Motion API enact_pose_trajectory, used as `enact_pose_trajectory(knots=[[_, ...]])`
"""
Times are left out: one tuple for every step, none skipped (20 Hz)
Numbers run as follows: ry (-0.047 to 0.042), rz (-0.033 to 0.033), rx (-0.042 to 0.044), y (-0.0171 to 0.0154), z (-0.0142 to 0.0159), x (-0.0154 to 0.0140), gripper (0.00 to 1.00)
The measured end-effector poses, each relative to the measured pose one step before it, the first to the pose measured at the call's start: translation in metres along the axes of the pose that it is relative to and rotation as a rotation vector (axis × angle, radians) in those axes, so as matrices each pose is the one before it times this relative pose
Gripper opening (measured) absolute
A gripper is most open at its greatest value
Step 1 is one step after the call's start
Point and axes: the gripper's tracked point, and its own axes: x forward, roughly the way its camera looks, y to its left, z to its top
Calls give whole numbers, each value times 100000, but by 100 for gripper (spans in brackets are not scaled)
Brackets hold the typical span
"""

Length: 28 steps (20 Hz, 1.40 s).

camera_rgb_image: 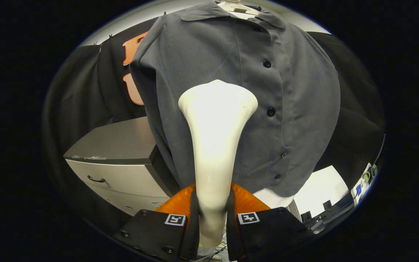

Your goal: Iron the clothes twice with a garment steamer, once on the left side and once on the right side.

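Note:
A dark grey short-sleeved shirt [238,91] hangs upright on a hanger just beyond my fingers, buttoned down its front. The cream garment steamer [215,145] stands up between my fingers, and its wide flat head sits against the shirt's chest, to the left of the button row. My gripper [212,214] is shut on the steamer's narrow handle, with one finger pressing on each side of it. The shirt's lower middle is hidden behind the steamer.
A grey cabinet [122,160] with a handled drawer stands low to the left of the shirt, partly behind it. A white surface [322,189] lies low to the right, with small items at its far edge.

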Motion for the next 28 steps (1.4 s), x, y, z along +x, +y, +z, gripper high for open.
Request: enact_pose_trajectory(knots=[[568, 23, 336, -135, -501, 132, 38], [496, -119, 251, -31, -623, 70, 38], [588, -295, 193, -101, -530, 97, 38], [1006, -334, 23, -217, -743, 118, 38], [-175, -93, 379, -118, -414, 209, 38], [848, -34, -107, -65, -530, 157, 38], [901, -378, -119, -233, -530, 132, 38], [653, -170, 8, -183, -452, 84, 38], [714, -144, 164, -87, -469, 122, 38], [947, -139, 205, -88, -661, 144, 38], [1105, -94, 135, -173, -571, 188, 38], [1218, -84, 158, -28, -586, 122, 38], [909, -177, 349, -123, -564, 150, 38], [214, -114, 348, -141, -440, 132, 38], [154, -56, 111, -105, -367, 238, 38], [864, -745, 359, -227, -429, -158, 38], [647, -695, 366, -175, -240, -109, 38], [286, -308, 27, 94, -25, -121, 38], [56, -317, -356, 13, 293, -309, 38], [-374, -292, -497, -91, 399, -517, 38], [-880, 64, -326, 62, 727, -573, 38], [-1032, 245, 1, 186, 805, -673, 38], [-1367, 196, -169, 101, 899, -786, 38], [-1105, 19, -685, -111, 993, -789, 38], [-673, -606, -277, -133, 990, -741, 38], [-746, -658, 646, -226, 951, -770, 38], [-1449, -325, 543, -174, 1121, -476, 38], [-1369, -455, 199, -135, 996, -605, 38]])
